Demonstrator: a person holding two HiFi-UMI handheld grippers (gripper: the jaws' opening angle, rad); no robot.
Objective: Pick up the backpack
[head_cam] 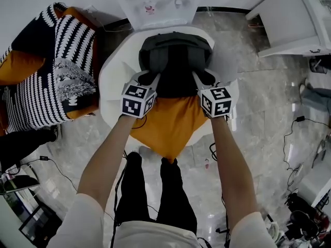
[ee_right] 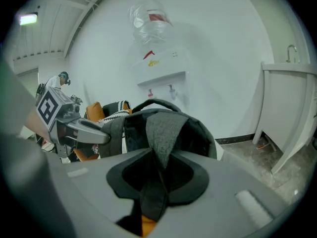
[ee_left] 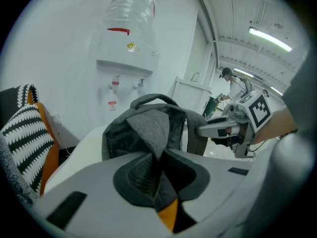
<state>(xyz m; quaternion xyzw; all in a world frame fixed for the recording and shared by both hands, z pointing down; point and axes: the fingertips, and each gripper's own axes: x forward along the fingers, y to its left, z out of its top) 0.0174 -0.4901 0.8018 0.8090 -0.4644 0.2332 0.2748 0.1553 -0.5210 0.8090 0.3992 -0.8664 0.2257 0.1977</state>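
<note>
Dark grey backpack [head_cam: 175, 61] of woven cloth, upright at the back edge of a round white seat [head_cam: 111, 87], close in front of a white water dispenser [head_cam: 155, 4]; carry loop arched over the top, black back panel facing the person, two grey shoulder straps hanging down the front. Below it on the same seat, an orange cushion [head_cam: 170, 123] reaching to the front edge. Both bare forearms stretched forward side by side from short white sleeves, tilted downward, marker cubes on top. Left gripper [head_cam: 150, 79] at the backpack's lower left, clenched on a fold of grey strap [ee_left: 148, 128], the cloth pinched between the dark pads [ee_left: 133, 175] with a sliver of orange showing underneath. Right gripper [head_cam: 200, 79] at the lower right, likewise clamped on the other strap [ee_right: 163, 133], the fabric running down between its pads [ee_right: 185, 175]. Each gripper visible from the other's camera, level with its partner beside the bag. On top of the dispenser, a clear upturned bottle [ee_left: 133, 4]; contents not to be made out.
</note>
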